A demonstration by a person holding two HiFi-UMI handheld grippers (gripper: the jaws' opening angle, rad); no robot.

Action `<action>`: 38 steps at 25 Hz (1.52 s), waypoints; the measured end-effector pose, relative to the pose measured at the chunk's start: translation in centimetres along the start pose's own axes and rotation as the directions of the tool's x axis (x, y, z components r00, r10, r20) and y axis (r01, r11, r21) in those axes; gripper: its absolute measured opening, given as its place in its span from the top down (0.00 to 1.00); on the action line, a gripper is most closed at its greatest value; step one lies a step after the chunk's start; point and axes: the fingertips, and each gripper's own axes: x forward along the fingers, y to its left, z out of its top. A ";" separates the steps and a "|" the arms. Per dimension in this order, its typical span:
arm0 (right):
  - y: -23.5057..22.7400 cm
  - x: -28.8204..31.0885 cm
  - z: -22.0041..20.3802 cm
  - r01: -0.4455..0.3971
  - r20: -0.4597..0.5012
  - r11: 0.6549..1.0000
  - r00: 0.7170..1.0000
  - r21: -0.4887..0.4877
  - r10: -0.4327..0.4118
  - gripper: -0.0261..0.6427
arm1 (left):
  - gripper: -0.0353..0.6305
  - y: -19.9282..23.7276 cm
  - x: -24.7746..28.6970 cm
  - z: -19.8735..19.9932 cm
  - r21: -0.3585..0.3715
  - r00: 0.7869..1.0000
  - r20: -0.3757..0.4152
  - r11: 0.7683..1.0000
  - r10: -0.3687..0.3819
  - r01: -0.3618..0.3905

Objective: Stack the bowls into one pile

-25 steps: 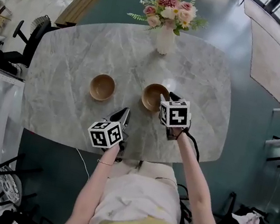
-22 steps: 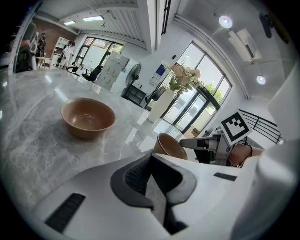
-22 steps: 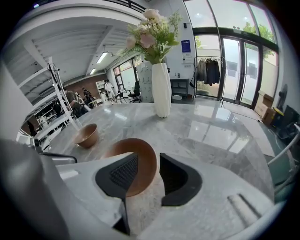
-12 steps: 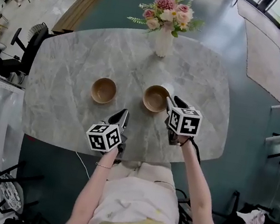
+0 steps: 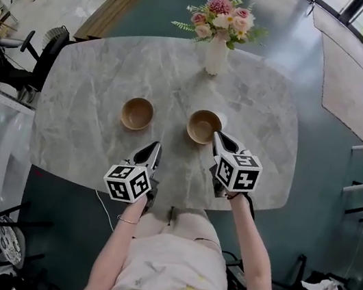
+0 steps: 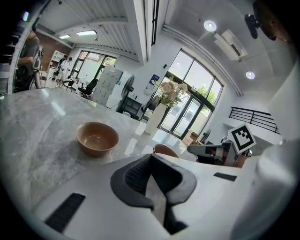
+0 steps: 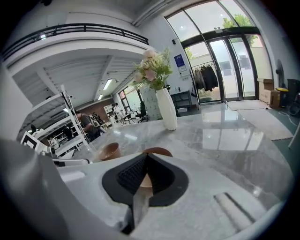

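Two tan wooden bowls stand apart on the marble table (image 5: 88,124): the left bowl (image 5: 137,113) (image 6: 97,137) (image 7: 110,150) and the right bowl (image 5: 203,126) (image 6: 165,150) (image 7: 157,152). Both are upright and look hollow. My right gripper (image 5: 218,137) (image 7: 147,159) is shut with nothing between its jaws. Its tips hang just above the near right rim of the right bowl. My left gripper (image 5: 155,150) (image 6: 151,161) is shut and holds nothing. It points at the table between the bowls, a little nearer to me than the left bowl.
A white vase of pink flowers (image 5: 217,50) (image 7: 166,110) stands at the far middle of the table, behind the right bowl. The table's near edge (image 5: 179,196) runs just under both hands. Office chairs (image 5: 45,47) stand off the left end.
Both grippers have drawn back toward me and lifted. The right one has left the right bowl's rim and its jaws have come together. Neither bowl has moved.
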 end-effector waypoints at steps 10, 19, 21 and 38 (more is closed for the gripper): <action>4.5 0.3 0.4 -0.182 -0.010 0.983 0.983 -0.024 0.182 0.95 | 0.95 0.6 -3.9 1.0 -0.043 0.988 0.106 0.993 0.114 -0.110; 8.0 1.9 0.6 -0.297 -0.023 0.955 0.955 -0.002 0.297 0.95 | 0.95 2.2 -6.4 2.4 -0.071 0.963 0.174 0.978 0.207 -0.198; 8.8 2.5 0.3 -0.315 -0.027 0.949 0.949 0.022 0.315 0.95 | 0.95 2.8 -6.9 2.6 -0.079 0.958 0.180 0.974 0.225 -0.214; 14.5 11.7 -1.2 -0.286 -0.091 0.952 0.951 0.108 0.295 0.87 | 0.95 11.9 -6.9 2.7 -0.119 0.977 0.069 0.974 0.200 -0.191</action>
